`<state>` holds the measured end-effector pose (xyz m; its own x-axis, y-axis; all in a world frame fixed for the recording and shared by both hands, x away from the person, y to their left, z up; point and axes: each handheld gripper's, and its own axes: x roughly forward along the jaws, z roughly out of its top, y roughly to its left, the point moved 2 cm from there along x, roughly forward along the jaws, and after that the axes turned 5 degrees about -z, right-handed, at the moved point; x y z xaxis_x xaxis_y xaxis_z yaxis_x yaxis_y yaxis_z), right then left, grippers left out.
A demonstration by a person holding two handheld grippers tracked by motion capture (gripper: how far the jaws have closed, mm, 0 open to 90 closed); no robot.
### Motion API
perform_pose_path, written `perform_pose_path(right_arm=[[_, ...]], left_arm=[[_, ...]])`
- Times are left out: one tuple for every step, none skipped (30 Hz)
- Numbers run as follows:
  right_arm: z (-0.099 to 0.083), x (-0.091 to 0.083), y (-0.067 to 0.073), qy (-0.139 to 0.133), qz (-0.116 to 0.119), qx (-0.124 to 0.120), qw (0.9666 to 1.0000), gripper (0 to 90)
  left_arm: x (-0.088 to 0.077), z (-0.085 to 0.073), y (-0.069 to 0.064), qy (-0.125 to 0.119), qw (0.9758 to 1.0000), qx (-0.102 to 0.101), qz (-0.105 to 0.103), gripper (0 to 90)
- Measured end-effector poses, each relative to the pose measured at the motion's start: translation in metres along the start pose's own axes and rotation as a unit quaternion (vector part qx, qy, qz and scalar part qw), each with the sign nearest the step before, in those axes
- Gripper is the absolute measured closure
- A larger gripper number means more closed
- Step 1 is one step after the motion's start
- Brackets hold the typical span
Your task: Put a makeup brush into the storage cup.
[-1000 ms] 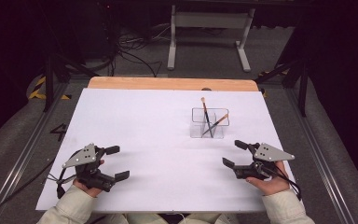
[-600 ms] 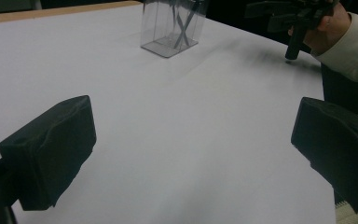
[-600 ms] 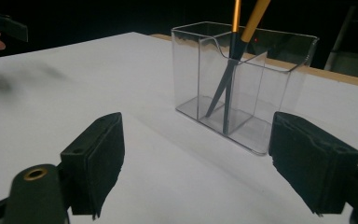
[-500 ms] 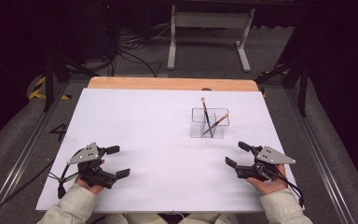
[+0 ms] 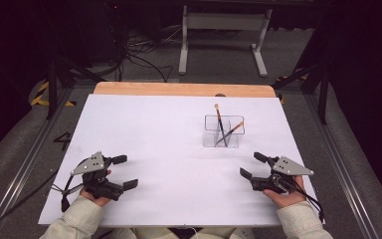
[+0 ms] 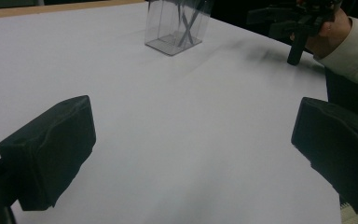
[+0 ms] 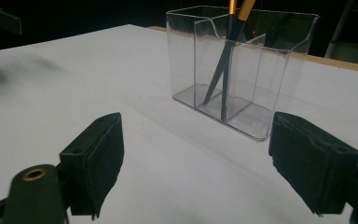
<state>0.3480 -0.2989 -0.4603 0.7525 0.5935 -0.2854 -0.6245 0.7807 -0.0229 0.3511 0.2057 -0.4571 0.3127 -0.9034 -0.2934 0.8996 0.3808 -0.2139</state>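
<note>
A clear plastic holder with two compartments stands on the white table top, right of centre. Two dark-handled brushes lean crossed inside it. My left gripper rests near the front left edge, open, with nothing between its jaws. At the front right, my right gripper is also open and empty, a short way in front of the holder. In the right gripper view the holder and the brushes stand just beyond the gripper. The left gripper view shows its gripper, with the holder far off.
A wooden strip runs along the table's far edge. Beyond it are a grey metal stand and cables on the dark floor. Metal rails flank the table. The other hand and its gripper appear at the top right of the left gripper view.
</note>
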Motion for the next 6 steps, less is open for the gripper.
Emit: perform_pose_path(right_arm=[[0.0001,-0.0001,0.0002,0.000,0.000,0.001,1.0000,18.7],[0.0005,-0.0002,0.0005,-0.002,0.000,0.002,1.0000,18.8],[0.0005,-0.0002,0.0005,-0.002,0.000,0.002,1.0000,18.8],[0.0011,-0.0004,0.0008,-0.003,0.002,0.003,1.0000,18.8],[0.0019,-0.0005,0.0011,-0.005,0.003,0.003,1.0000,18.8],[0.0027,-0.0007,0.0014,-0.004,0.002,0.003,1.0000,18.8]], left_arm=[[0.0003,-0.0001,0.0000,0.000,1.0000,0.000,0.000,0.4],[0.0003,0.0000,-0.0001,0.001,1.0000,0.001,0.001,0.4],[0.0003,0.0000,-0.0001,0.001,1.0000,0.001,0.001,0.4],[0.0004,0.0000,0.0000,0.001,1.0000,0.001,0.002,0.4],[0.0006,0.0000,0.0001,0.000,1.0000,0.000,0.003,0.4],[0.0008,0.0000,0.0005,0.002,1.0000,-0.001,0.004,0.4]])
